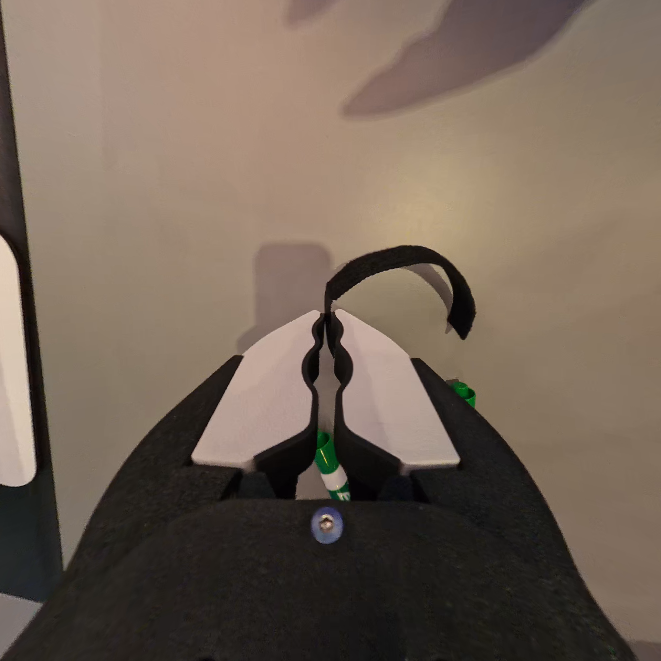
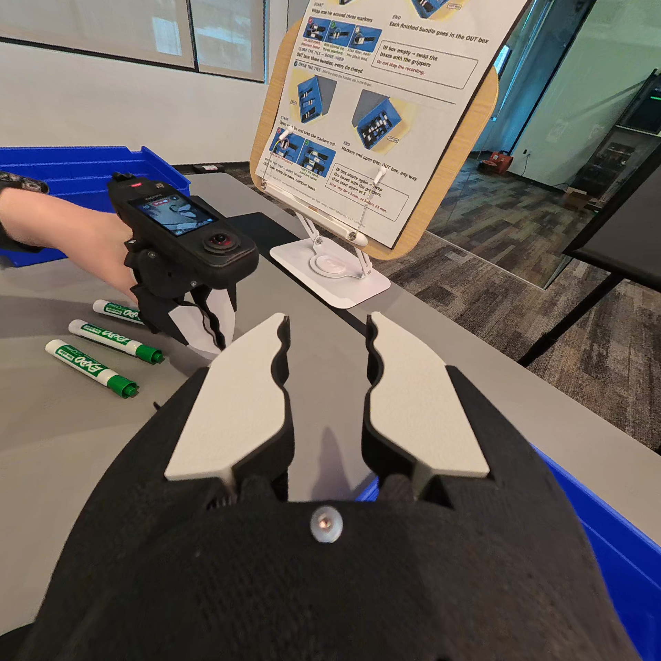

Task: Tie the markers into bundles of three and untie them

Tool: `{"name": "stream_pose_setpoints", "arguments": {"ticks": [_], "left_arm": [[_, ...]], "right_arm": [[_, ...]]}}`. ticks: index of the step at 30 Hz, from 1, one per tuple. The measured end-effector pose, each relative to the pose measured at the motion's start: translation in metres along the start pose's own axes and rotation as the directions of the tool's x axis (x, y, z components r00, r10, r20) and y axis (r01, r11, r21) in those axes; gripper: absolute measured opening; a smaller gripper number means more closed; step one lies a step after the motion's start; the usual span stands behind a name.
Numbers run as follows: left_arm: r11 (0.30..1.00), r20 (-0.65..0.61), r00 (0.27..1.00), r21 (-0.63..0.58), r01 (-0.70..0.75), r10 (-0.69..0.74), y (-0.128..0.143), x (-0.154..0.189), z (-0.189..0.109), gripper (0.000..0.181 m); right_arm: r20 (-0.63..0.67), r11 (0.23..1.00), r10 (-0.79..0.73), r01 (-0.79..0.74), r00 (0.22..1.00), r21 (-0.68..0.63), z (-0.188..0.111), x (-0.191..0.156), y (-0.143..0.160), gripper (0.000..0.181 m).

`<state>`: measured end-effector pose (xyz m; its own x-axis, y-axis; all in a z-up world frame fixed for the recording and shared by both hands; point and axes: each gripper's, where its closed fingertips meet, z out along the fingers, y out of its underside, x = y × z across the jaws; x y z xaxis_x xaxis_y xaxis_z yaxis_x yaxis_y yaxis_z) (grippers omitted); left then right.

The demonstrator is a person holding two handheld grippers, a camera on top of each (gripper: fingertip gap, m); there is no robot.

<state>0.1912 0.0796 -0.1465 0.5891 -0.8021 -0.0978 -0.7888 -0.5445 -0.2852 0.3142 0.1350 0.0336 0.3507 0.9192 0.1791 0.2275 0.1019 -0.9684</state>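
— So, what have I got on the left side of the desk (image 2: 322, 393)?

— Three green markers (image 2: 116, 339) lie side by side near the left edge, caps pointing the same way, just in front of the blue bin (image 2: 82, 168) at the far left corner. I judge they are laid parallel so that one tie can go round all three.

— And my left gripper (image 1: 327, 318)?

— Its fingers are pressed together on a black strap (image 1: 400, 264), which is pinched at the tips while the free end curls over to the right. It is low over the desk beside the markers, one green cap (image 1: 323, 443) showing under it. I'd say I hold the strap by one end so the rest is free to wrap.

— The right gripper (image 2: 326, 334)?

— Spread wide, nothing between the fingers, hovering over bare desk to the right of the markers, likely waiting to take the loose end. A second blue bin (image 2: 608, 536) sits under it at the near right edge.

— Further right?

— An instruction sheet on a white stand (image 2: 332, 272) at the desk's far edge.
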Motion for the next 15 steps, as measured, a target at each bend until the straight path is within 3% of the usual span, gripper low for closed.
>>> {"name": "stream_pose_setpoints", "arguments": {"ticks": [5, 8, 12, 15], "left_arm": [[0.997, 0.019, 0.998, 0.047, 0.059, -0.060, 0.003, -0.006, -0.005, 0.034], [0.986, 0.057, 0.992, 0.126, 0.105, -0.113, 0.014, -0.013, -0.027, 0.037], [0.975, 0.165, 0.965, 0.123, 0.183, -0.202, 0.072, -0.027, -0.056, 0.037], [0.957, 0.128, 0.950, 0.082, 0.277, -0.286, 0.121, -0.020, -0.053, 0.034]], "right_arm": [[-0.005, 1.000, 0.015, -0.015, 1.000, 0.016, -0.003, 0.003, -0.001, 0.042], [-0.006, 0.999, 0.019, -0.019, 1.000, 0.026, -0.005, 0.004, -0.002, 0.042], [-0.004, 0.999, 0.025, -0.025, 1.000, 0.040, -0.006, 0.005, -0.004, 0.042], [0.003, 0.998, 0.028, -0.028, 1.000, 0.054, -0.005, 0.003, -0.007, 0.042]]}}
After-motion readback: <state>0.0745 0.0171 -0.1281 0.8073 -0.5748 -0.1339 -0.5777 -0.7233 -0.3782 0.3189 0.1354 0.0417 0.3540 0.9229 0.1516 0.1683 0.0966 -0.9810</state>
